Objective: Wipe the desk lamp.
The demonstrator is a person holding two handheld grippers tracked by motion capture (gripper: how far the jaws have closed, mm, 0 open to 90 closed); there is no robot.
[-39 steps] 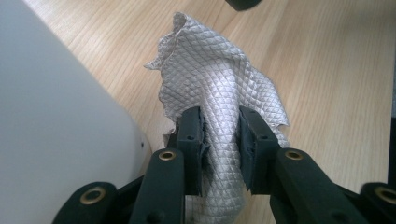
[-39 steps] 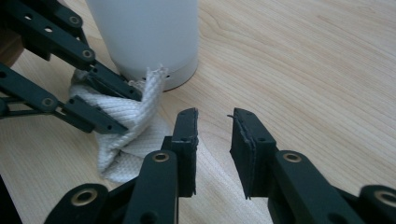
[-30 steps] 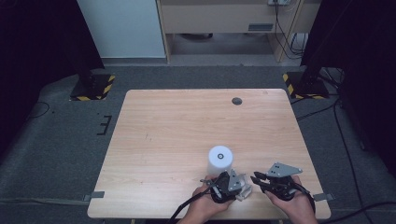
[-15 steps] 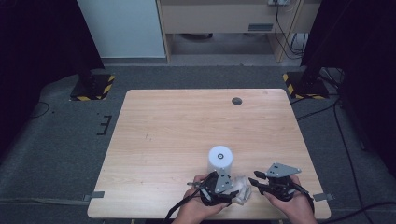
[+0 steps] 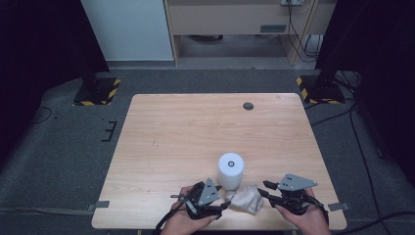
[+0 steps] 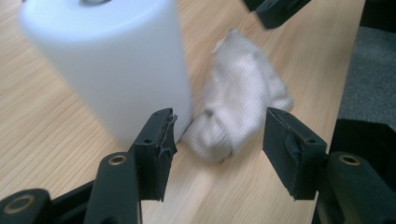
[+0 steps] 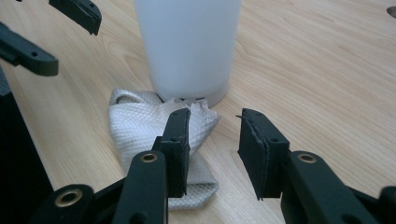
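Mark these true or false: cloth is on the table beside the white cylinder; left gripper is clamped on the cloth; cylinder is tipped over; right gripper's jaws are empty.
1. The cloth lies on the table beside the white cylinder: true.
2. The left gripper is clamped on the cloth: false, its jaws stand open, just short of it.
3. The cylinder is tipped over: false, it stands upright.
4. The right gripper holds nothing: true, jaws open.
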